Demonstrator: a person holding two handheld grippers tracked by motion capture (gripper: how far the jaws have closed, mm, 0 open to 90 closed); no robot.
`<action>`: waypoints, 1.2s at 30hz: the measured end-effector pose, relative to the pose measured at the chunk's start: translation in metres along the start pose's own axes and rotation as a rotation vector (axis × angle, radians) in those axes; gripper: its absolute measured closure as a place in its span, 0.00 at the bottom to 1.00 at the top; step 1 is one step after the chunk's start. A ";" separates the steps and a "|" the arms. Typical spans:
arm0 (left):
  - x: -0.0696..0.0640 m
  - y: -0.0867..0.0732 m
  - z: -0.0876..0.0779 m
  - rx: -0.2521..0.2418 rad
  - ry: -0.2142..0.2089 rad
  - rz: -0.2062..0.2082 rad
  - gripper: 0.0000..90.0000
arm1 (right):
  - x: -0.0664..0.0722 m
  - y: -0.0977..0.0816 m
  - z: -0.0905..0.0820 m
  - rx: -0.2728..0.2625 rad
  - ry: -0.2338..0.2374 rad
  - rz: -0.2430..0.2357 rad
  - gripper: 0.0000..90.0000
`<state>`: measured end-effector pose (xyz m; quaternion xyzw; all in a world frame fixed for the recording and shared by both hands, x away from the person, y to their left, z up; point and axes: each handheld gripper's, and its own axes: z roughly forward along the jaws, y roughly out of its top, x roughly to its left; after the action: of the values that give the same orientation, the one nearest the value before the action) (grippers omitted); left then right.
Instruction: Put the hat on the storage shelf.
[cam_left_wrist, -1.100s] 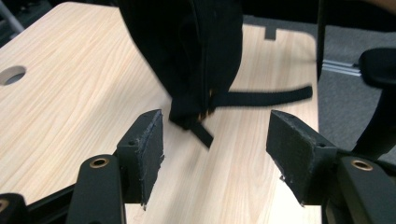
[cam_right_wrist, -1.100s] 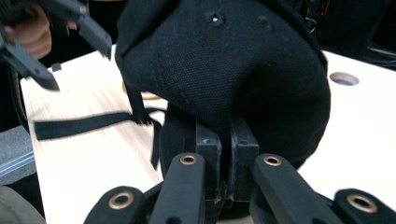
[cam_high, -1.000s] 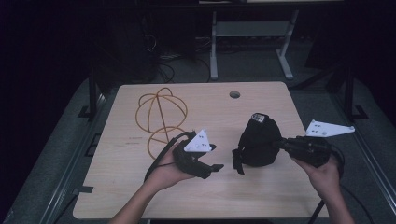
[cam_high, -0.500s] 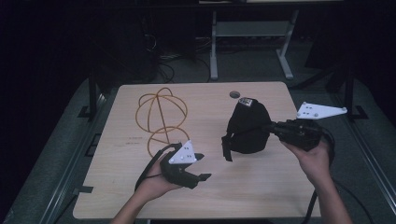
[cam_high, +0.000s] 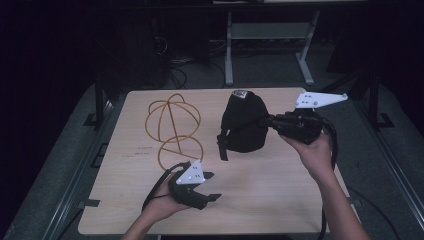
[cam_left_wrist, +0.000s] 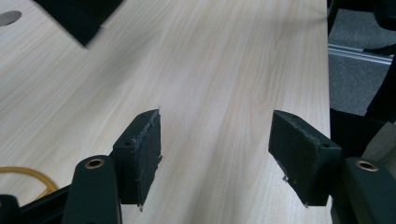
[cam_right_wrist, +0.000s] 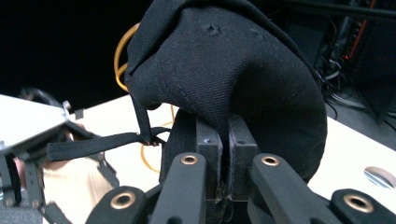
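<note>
A black cap (cam_high: 243, 122) hangs above the light wooden table (cam_high: 280, 185), right of centre. My right gripper (cam_high: 267, 121) is shut on the cap's fabric, and the pads (cam_right_wrist: 208, 140) pinch a fold of the cap (cam_right_wrist: 224, 70). Its strap (cam_high: 221, 145) dangles at the left. Near the table's front edge my left gripper (cam_high: 214, 186) rests low and open. Its jaws have just been opening, and only bare tabletop lies between them in the left gripper view (cam_left_wrist: 219, 149). An orange wire frame (cam_high: 170, 120) lies on the table at the left.
A round hole (cam_right_wrist: 380, 176) is set in the tabletop near the far edge. A metal stand (cam_high: 229, 50) and floor cables lie behind the table. The orange wire (cam_left_wrist: 28, 171) runs close to my left gripper.
My right gripper has carried the cap up and toward the far right. My left hand has sunk and drawn back toward the front edge, away from the cap.
</note>
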<state>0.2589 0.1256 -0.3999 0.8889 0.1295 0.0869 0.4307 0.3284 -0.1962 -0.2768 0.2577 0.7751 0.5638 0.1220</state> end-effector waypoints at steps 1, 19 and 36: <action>0.000 -0.001 0.000 0.000 0.000 0.000 0.38 | 0.000 0.000 0.000 0.000 0.000 0.000 0.96; -0.004 -0.009 0.010 0.027 -0.015 -0.006 0.35 | 0.023 0.080 0.056 0.028 0.141 -0.087 0.96; 0.000 -0.010 0.015 0.031 -0.026 0.015 0.35 | 0.028 0.131 0.115 0.017 0.288 -0.076 0.96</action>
<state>0.2609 0.1206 -0.4167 0.8974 0.1183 0.0766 0.4180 0.3947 -0.0579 -0.1897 0.1456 0.7987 0.5832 0.0288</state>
